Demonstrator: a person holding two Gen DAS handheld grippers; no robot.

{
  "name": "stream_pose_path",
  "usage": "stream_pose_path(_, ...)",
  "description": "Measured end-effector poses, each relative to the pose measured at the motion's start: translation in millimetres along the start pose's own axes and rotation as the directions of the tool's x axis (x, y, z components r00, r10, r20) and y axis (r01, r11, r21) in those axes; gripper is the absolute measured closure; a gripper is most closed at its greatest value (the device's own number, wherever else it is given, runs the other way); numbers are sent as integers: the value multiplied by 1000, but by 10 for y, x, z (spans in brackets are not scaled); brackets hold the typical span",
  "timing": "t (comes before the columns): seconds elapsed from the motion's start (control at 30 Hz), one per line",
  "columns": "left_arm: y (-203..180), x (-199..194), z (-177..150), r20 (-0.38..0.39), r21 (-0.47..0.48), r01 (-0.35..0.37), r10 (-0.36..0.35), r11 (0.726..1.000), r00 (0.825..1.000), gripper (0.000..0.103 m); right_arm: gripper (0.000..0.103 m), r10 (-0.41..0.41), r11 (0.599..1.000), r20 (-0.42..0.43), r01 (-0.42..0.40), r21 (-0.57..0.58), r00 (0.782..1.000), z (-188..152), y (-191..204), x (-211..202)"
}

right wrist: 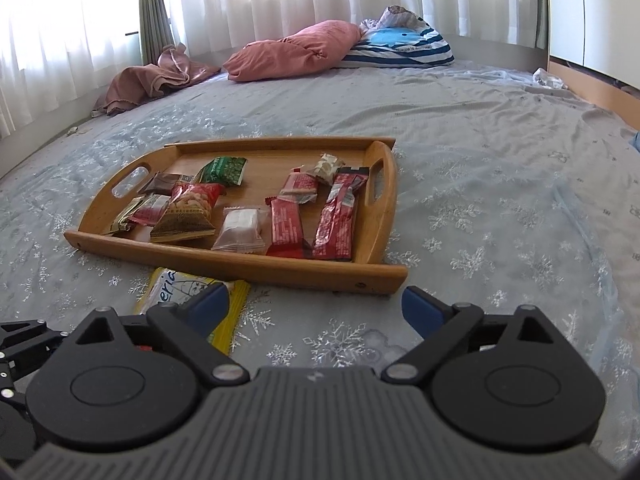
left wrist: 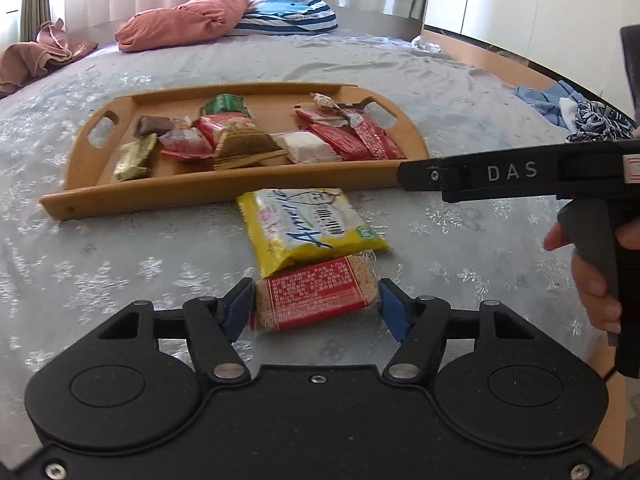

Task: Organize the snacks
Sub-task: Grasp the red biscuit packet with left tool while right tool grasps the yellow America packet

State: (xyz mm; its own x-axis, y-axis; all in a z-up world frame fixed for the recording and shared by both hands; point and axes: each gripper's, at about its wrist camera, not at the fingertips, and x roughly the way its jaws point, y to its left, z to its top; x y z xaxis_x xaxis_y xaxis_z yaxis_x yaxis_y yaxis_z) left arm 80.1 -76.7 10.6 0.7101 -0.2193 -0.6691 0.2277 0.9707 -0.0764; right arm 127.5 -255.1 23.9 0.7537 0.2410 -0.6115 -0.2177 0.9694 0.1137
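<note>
A bed (right wrist: 480, 184) with a pale blue snowflake sheet stands before white curtains (right wrist: 280, 0). The left hand-held gripper (left wrist: 316, 304) brackets a red crinkly biscuit packet (left wrist: 316, 296), its blue pads at both ends. The right hand-held gripper (right wrist: 316, 312) is spread wide and empty. A yellow packet (left wrist: 308, 228) lies just before a wooden tray (right wrist: 240, 268) of wrapped snacks.

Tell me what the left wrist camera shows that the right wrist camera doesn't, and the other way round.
Only the left wrist view shows the red cracker packet between the left tool's pads, the pads at its ends, plus a hand holding the right tool's handle. Only the right wrist view shows the right tool open over bare bedspread. Both show the wooden tray of snacks, the yellow packet and the pink pillow.
</note>
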Motion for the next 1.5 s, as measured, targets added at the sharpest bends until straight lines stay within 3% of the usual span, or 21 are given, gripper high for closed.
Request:
stream_pose_path(0.2,283,-290,44,50,-27,-60,61,998,997,39,3,56,998,-20,-56,18,998,-32,107,72)
stream_pose_path(0.4,661,-336,181,78,-81,-191,197,978,977,39,1,101,995,-12,-101,-14,995,-100,409,160)
stream_pose_path(0.67,957,-258,307,82,-135,-227,239,964,967,39,0,134,988,-26,-136,-73,991,-182,842,292)
stream_pose_path(0.93,1078,-172,297,65,-165,-225,239,960,969,39,0,46,994,-43,-50,-100,998,-270,1058,455)
stream_pose_path(1.33,1123,-114,261,55,-175,-222,234,959,971,39,36,-3,997,12,4,-76,1000,-305,1055,321)
stream_pose_path(1.5,1159,-120,325,66,-181,-223,238,958,969,39,42,9,997,28,-6,-81,1000,-277,1052,245)
